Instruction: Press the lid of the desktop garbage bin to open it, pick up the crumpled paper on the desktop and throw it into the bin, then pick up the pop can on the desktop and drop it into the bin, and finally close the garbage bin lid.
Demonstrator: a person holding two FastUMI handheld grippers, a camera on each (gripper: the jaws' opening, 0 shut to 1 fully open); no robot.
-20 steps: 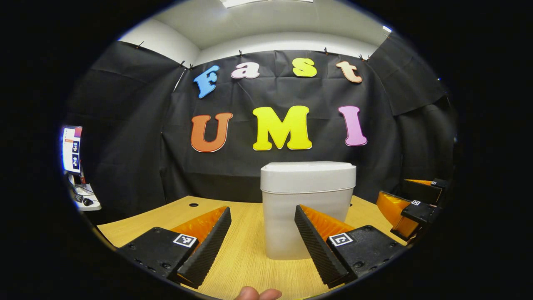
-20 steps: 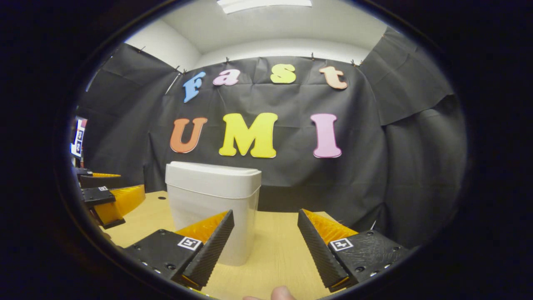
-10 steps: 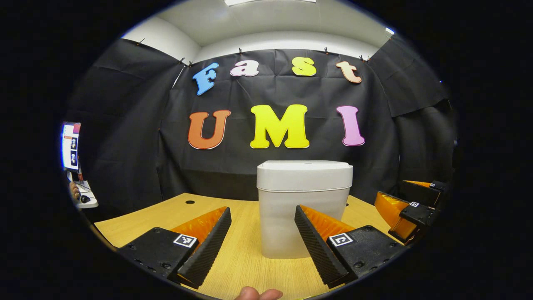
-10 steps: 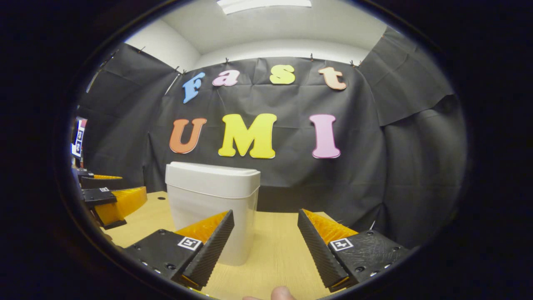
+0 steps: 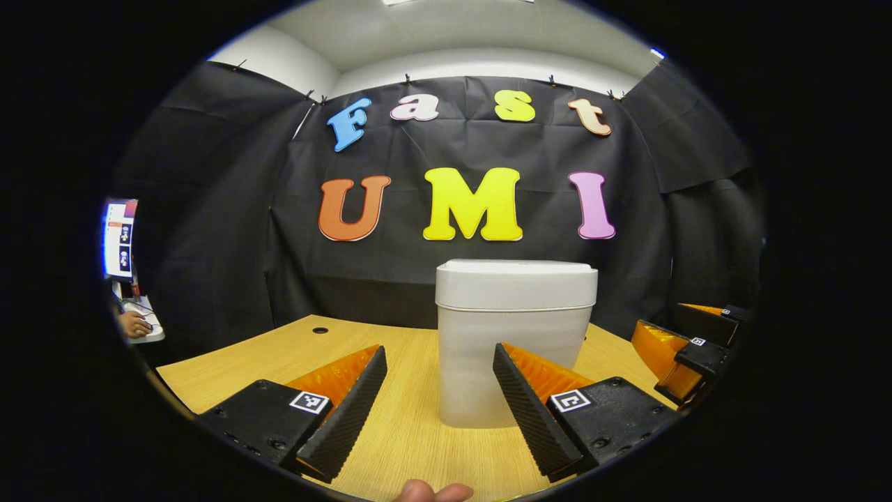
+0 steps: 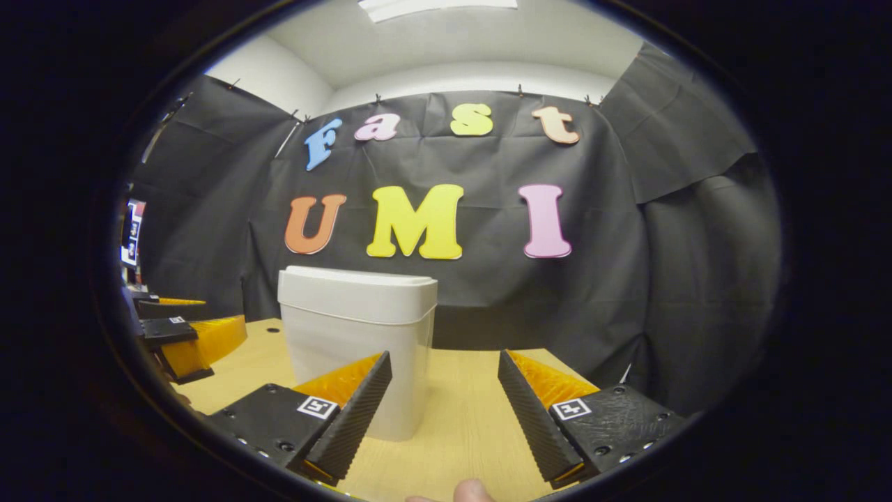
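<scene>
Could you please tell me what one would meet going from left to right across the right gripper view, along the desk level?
left gripper → garbage bin → bare desktop → right gripper's right-hand finger

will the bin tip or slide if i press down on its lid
Probably not tip: the bin stands upright with a flat base on the table, and a straight downward press loads that base. It looks like light plastic, so an off-centre or sideways push could slide it on the smooth wood. The closed lid looks rigid.
</scene>
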